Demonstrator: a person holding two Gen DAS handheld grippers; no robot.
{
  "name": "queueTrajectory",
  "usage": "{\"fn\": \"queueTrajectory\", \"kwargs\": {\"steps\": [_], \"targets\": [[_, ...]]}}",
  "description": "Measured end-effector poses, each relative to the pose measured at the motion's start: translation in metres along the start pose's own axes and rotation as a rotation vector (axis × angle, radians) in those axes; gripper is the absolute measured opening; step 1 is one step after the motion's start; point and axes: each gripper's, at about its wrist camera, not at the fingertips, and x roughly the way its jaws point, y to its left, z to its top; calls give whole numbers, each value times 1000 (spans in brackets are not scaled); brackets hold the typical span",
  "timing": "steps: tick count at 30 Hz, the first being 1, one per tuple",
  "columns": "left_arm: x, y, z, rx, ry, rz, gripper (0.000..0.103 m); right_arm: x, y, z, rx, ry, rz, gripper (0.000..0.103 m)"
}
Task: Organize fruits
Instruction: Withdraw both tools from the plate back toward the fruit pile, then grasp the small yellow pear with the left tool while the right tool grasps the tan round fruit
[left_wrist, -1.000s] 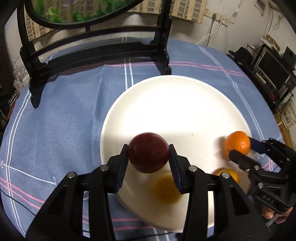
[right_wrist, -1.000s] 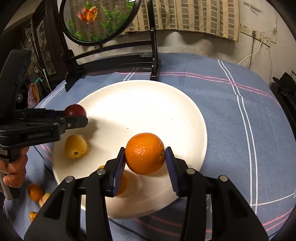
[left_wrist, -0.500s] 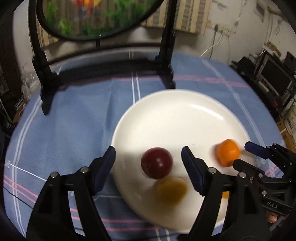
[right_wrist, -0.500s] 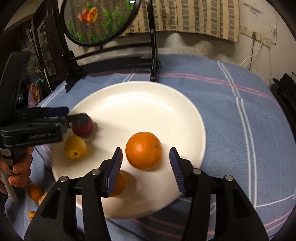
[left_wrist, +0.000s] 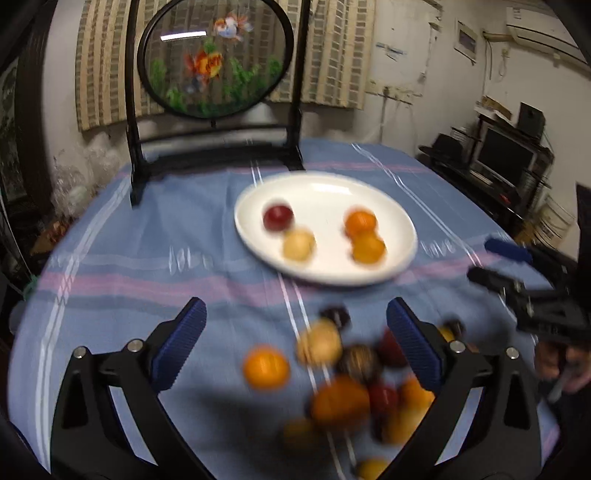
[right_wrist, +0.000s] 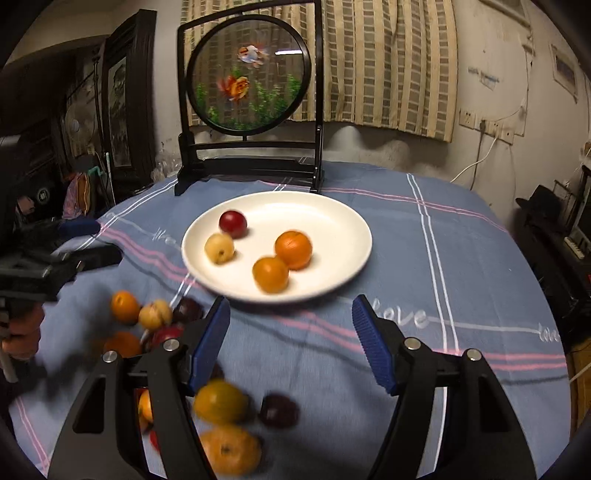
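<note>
Left gripper (left_wrist: 295, 343): jaws opening, very wide, gripping nothing; it hung above the loose pile (left_wrist: 354, 384) on the cloth (left_wrist: 129, 266), probably to take another fruit. Centre: white plate (right_wrist: 343, 280) carrying four sorted fruits, namely a plum (right_wrist: 232, 223), a pale fruit (right_wrist: 219, 247) and two oranges (right_wrist: 294, 249), grouped roughly by colour. Right gripper (right_wrist: 290, 341): jaws opening, about half wide, empty, poised over bare cloth between plate and pile.
</note>
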Motion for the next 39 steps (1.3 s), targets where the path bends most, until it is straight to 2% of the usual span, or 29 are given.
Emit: {"fn": "queueTrajectory", "kwargs": {"steps": [3,11,15,23,30,36,39], "targets": [[-13,-1,-33,-8,36,-63,100,-11,4,-20,-39,15,2,69],[-38,-15,-74,78,27,-81,100,-24,6,-51,-57,86,92,69],[-43,-23,-77,107,21,-97,100,-23,17,-60,-100,131,109,69],[-37,-26,-80,115,62,-111,100,-21,20,-63,-100,156,116,69],[-31,-32,-83,139,103,-112,100,2,24,-66,-115,274,105,69],[-32,-34,-84,152,100,-111,100,12,25,-67,-109,304,111,69],[-33,-35,-85,159,98,-116,100,14,25,-68,-111,311,118,65]]}}
